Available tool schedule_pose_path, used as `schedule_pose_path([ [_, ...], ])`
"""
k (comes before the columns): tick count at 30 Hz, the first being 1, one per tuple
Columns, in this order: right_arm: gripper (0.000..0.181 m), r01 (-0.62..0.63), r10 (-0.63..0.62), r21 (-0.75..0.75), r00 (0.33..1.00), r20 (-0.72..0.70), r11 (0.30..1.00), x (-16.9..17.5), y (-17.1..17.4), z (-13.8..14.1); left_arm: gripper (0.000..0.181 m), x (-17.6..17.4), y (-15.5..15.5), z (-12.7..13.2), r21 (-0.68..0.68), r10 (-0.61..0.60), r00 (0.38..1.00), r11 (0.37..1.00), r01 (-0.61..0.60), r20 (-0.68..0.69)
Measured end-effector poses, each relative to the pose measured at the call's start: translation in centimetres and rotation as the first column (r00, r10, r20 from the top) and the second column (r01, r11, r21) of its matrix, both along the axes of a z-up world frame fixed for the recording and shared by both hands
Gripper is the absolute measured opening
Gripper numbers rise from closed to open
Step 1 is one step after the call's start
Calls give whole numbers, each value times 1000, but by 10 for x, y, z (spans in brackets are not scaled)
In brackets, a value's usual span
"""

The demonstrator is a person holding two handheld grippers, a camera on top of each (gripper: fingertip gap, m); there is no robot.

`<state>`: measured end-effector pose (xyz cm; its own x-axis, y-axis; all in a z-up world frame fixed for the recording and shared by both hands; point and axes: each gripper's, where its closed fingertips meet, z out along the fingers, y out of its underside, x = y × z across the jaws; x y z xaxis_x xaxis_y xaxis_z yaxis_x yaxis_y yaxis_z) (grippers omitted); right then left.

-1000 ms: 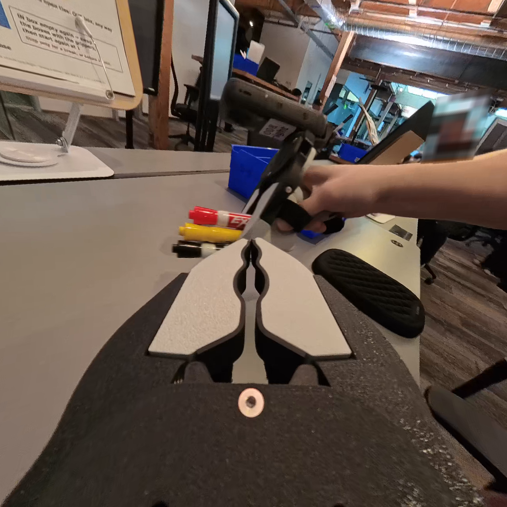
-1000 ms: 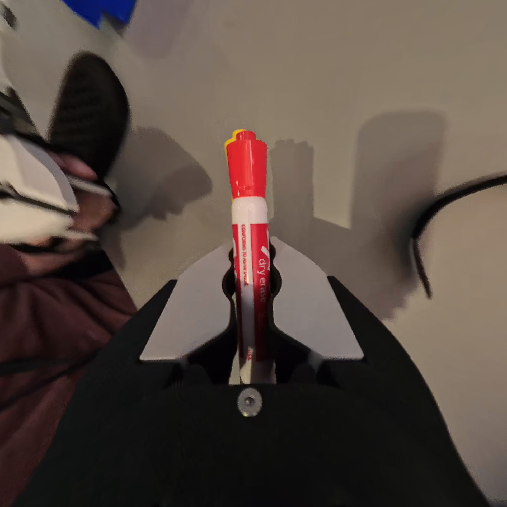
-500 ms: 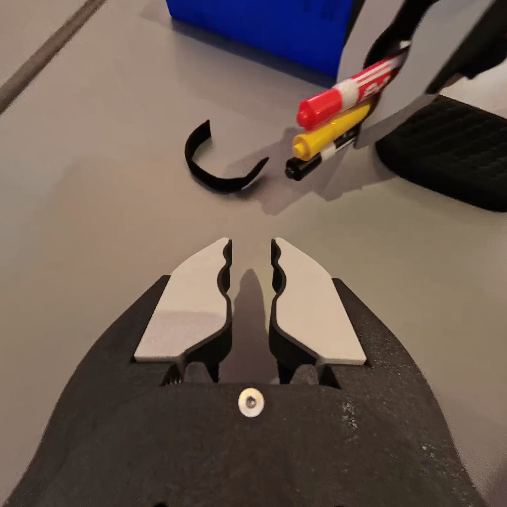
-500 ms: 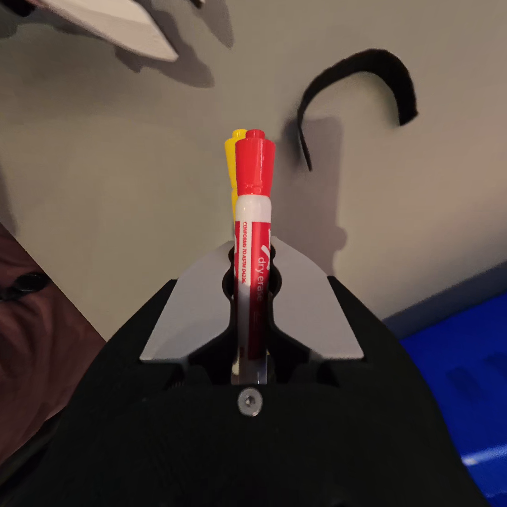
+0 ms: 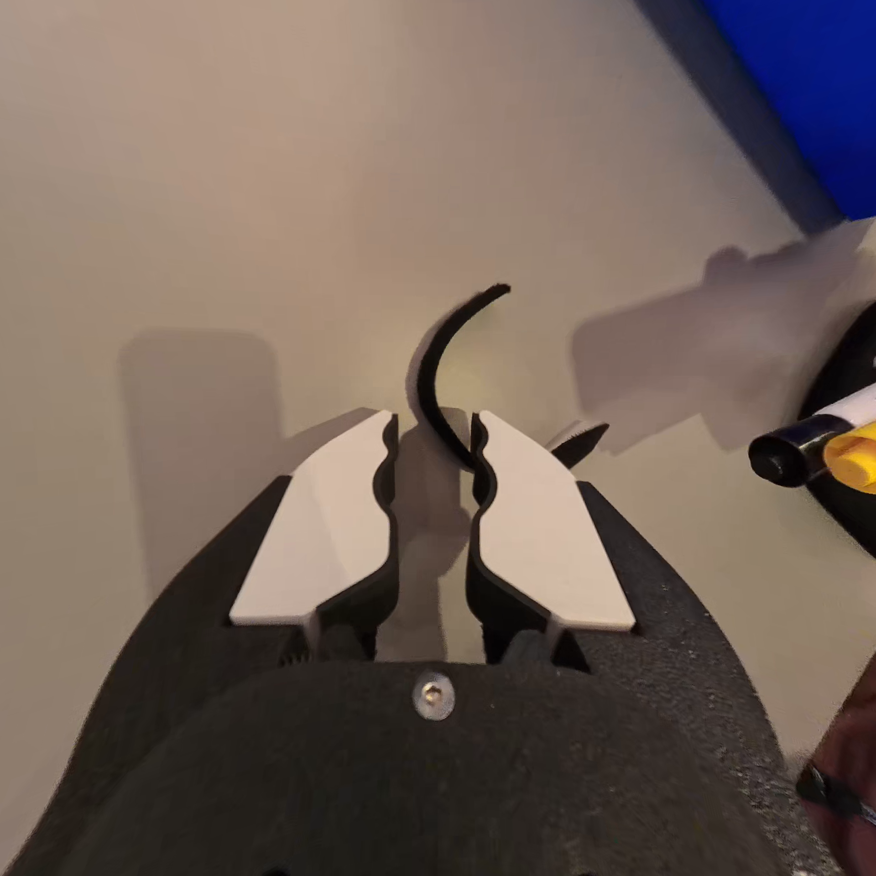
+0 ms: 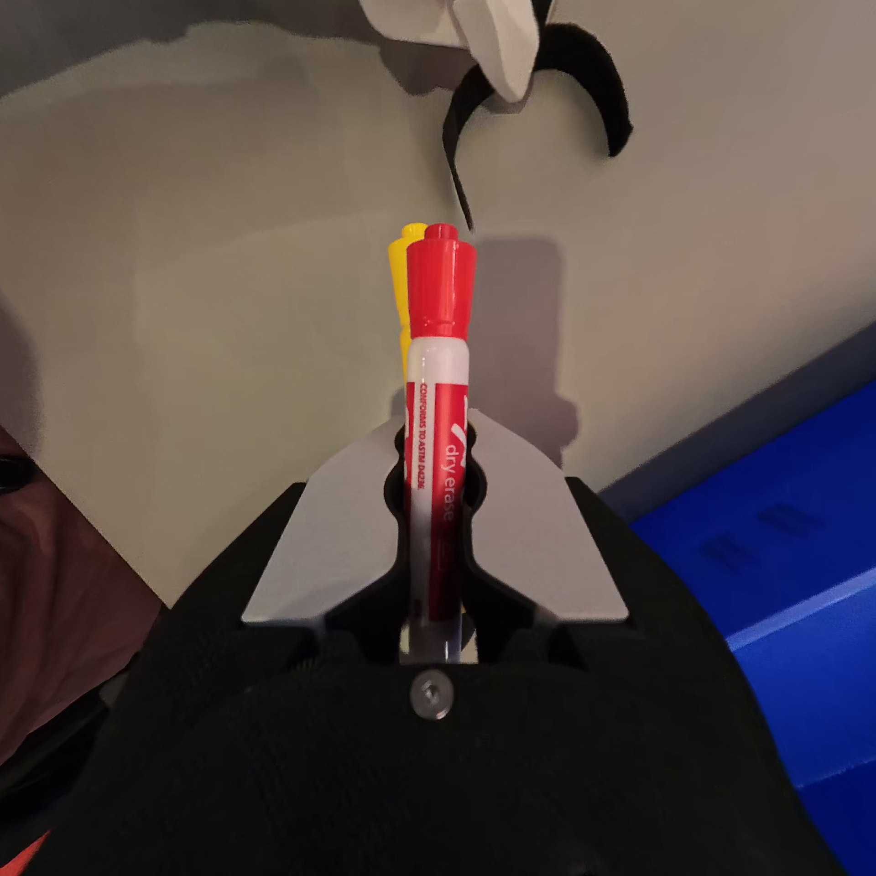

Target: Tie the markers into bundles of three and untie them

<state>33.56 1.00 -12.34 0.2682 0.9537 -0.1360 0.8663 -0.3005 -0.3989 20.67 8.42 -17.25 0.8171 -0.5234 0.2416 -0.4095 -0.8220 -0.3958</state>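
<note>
While my left gripper (image 5: 433,441) hangs with its jaws parted and nothing between them, the black strap (image 5: 433,379) lies on the grey table (image 5: 237,189) right at its tips, toward twelve o'clock. That is the relation my next move turns on, I judge: the strap's near end curls in against my right-hand fingertip (image 5: 488,426) and passes under it, while its long curve runs away toward one o'clock, so a small push forward and a squeeze should catch it. My left gripper is plainly the nearer one.

My right gripper (image 6: 436,455) is clenched on the markers, the red marker (image 6: 438,355) on top pointing to twelve o'clock and the yellow marker (image 6: 400,279) tucked against its left side. From there the strap (image 6: 602,80) sits at about one o'clock, apart from the caps.

Only the left wrist view shows the black marker (image 5: 787,448) under the yellow one, at three o'clock. Only the right wrist view shows the strap's full arch and the blue bin (image 6: 782,569) at four o'clock.
</note>
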Motion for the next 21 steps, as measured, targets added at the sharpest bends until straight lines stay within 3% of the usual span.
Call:
schedule_pose_path([
  [3,20,-18,18,-34,1000,-7,999,0,-1,-3,3,10,-4,-1,-13,-37,998,999,38,43],
  [7,20,-71,66,-126,997,-41,989,-7,-8,-4,2,7,-11,8,84,-116,989,991,109,88],
  [11,20,-191,174,-201,980,-101,961,-23,-19,2,2,-1,-22,47,323,-221,951,935,144,216],
  [14,20,-328,284,-289,941,-184,900,-42,-38,12,2,-6,-36,89,548,-347,905,820,166,246],
  [17,20,-504,425,-327,859,-285,799,-61,-62,26,2,-7,-54,130,734,-462,874,645,214,151],
  [21,20,-663,545,-301,742,-391,686,-83,-82,45,2,3,-91,177,871,-626,774,428,242,92],
])
